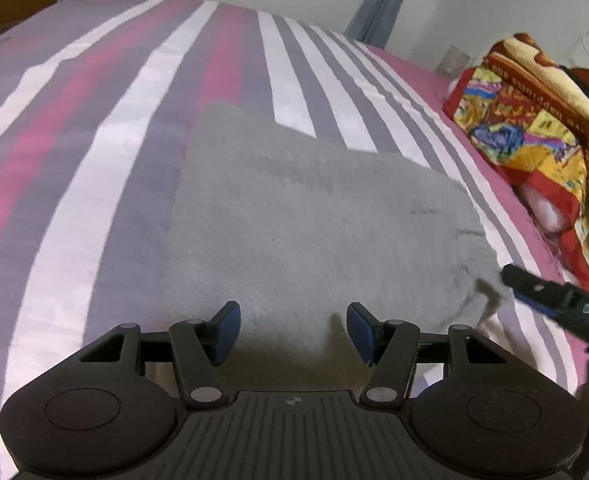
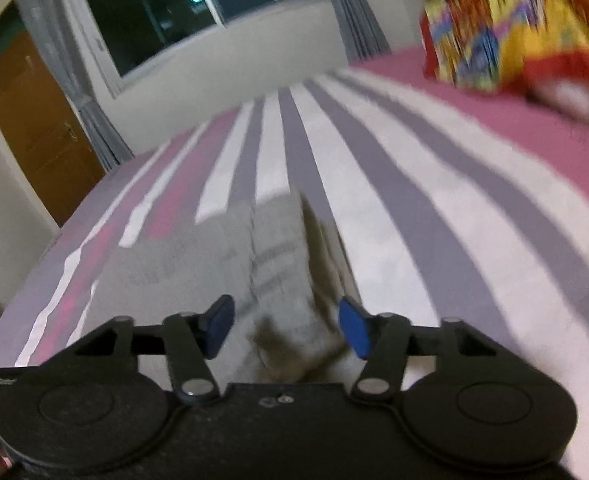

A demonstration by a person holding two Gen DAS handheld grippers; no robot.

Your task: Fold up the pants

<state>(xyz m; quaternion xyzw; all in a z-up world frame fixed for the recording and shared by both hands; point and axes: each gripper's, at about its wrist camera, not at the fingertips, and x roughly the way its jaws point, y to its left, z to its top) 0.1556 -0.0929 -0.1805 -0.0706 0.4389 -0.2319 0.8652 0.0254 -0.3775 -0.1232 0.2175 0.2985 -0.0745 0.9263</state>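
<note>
Grey pants (image 1: 314,216) lie flat on the striped bed (image 1: 94,160), left of the colourful blanket (image 1: 534,128). Left gripper (image 1: 293,330) and right gripper (image 2: 285,328): jaws spread, gripping nothing, over the pants' near edge, likely positioned for a fold.

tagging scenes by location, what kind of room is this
Most likely a bedroom: gray pants lie on a striped bedsheet, a colorful folded blanket sits beside them, and there is a curtained window.

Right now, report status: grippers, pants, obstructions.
Left gripper open, right gripper open, both empty. Grey pants flat on striped bedsheet. Colourful blanket clear of pants, at right.
</note>
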